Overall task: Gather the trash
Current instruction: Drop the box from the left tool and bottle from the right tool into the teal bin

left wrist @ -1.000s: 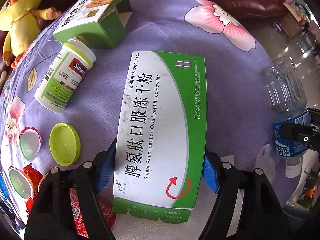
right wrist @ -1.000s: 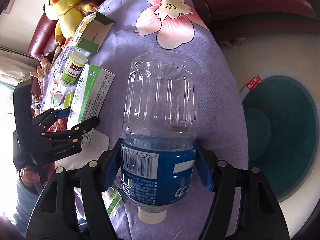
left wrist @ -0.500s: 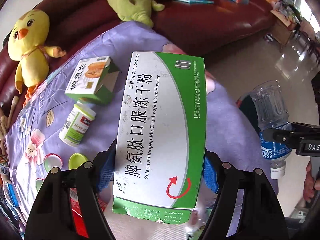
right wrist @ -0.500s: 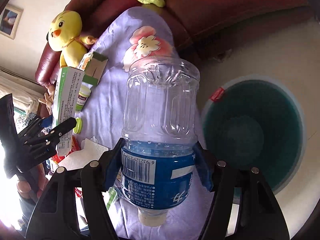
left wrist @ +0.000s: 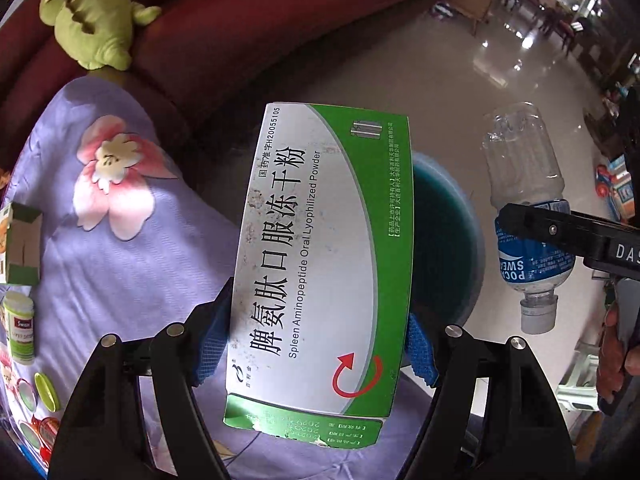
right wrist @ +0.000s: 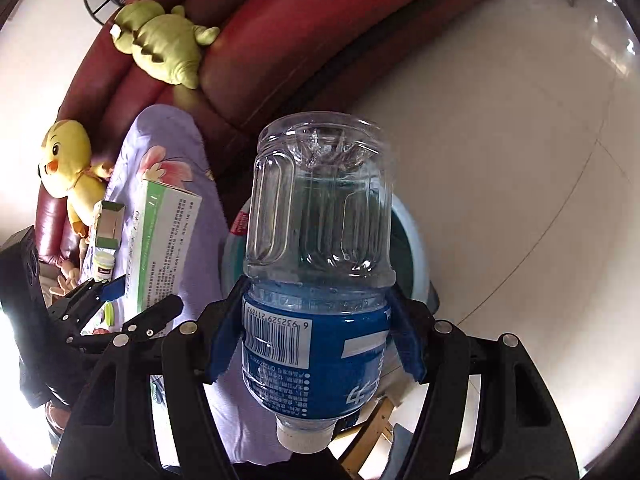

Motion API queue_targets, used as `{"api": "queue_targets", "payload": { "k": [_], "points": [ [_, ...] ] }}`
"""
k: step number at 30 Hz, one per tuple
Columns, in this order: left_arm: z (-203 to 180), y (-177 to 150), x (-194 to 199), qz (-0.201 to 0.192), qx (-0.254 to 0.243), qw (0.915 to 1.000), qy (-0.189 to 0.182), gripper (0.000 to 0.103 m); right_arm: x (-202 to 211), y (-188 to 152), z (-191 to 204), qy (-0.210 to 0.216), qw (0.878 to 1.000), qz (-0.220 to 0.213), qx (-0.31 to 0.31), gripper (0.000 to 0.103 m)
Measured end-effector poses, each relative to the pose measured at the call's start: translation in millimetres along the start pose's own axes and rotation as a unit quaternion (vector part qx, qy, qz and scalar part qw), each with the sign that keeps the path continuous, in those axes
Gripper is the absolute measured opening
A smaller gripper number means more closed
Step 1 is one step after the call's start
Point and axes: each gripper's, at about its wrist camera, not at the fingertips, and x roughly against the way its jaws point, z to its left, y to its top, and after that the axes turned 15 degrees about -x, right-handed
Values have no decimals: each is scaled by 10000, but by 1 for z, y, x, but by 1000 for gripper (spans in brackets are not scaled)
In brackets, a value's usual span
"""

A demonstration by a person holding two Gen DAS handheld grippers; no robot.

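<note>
Trash fills both of my hands. My left hand-held gripper (left wrist: 316,344) pinches the green and white medicine box (left wrist: 320,256) by its long edges, the blue pads (left wrist: 420,350) pressing on each side, and the box stands out forward between them. Beyond the box, partly hidden behind it, is the teal bin (left wrist: 444,240) on the floor. To the left of this gripper lies the purple flowered cloth (left wrist: 120,248) with a small open carton (left wrist: 22,244) and a white supplement jar (left wrist: 18,326) on it. My right hand-held gripper (right wrist: 316,340) pinches the clear plastic bottle (right wrist: 320,264) at its blue label, cap toward me, base pointing away. Behind the bottle I see the bin's pale rim (right wrist: 416,256), and farther off the red sofa (right wrist: 272,48) with a green plush toy (right wrist: 160,46).
</note>
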Motion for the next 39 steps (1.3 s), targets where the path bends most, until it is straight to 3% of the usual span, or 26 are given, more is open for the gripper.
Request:
{"api": "queue_targets", "payload": {
  "k": [6,15,32,35,39],
  "points": [
    [-22,17,-27,211,-116,9997,-40,75,-6,7,-15,-82,9999,47,-101,63],
    [-18,10,-29,245,49,9996,-105,75,-21,9,-15,-28,9997,222,-51,63],
    [22,-18,6,-236,630,9972,-320,86,-53,3,7,-206,9983,518,186,63],
    [25,-22,10,-300,659,9968,-335,87,-61,2,10,-235,9974,667,145,73],
    [29,-27,14,-385,688,9964,-320,89,-60,-1,15,-272,9974,637,207,73]
  ]
}}
